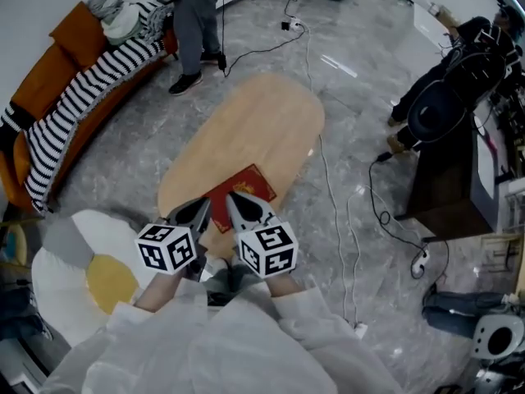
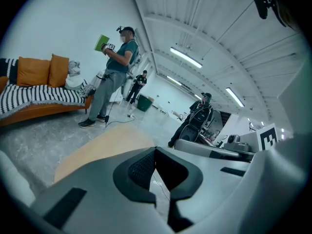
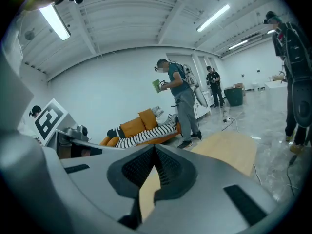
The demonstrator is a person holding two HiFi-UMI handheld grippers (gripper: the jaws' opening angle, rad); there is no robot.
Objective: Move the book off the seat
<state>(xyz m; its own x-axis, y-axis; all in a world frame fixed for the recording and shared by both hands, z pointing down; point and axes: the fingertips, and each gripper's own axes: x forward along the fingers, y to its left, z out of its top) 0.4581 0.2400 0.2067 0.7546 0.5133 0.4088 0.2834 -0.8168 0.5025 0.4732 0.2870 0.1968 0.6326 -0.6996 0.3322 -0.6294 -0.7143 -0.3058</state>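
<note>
The red book (image 1: 246, 189) lies flat on the near end of the oval wooden table (image 1: 262, 121), its cover facing up. Its near edge is partly hidden behind the two grippers, which are side by side in front of the person. The left gripper (image 1: 197, 212) has its jaws together with nothing between them, and the right gripper (image 1: 244, 207) also has its jaws together at the tips and empty. Left of the table are a white cushion with a yellow patch (image 1: 61, 290) and, farther away, an orange sofa (image 1: 49, 72) with a striped blanket (image 1: 82, 89).
</note>
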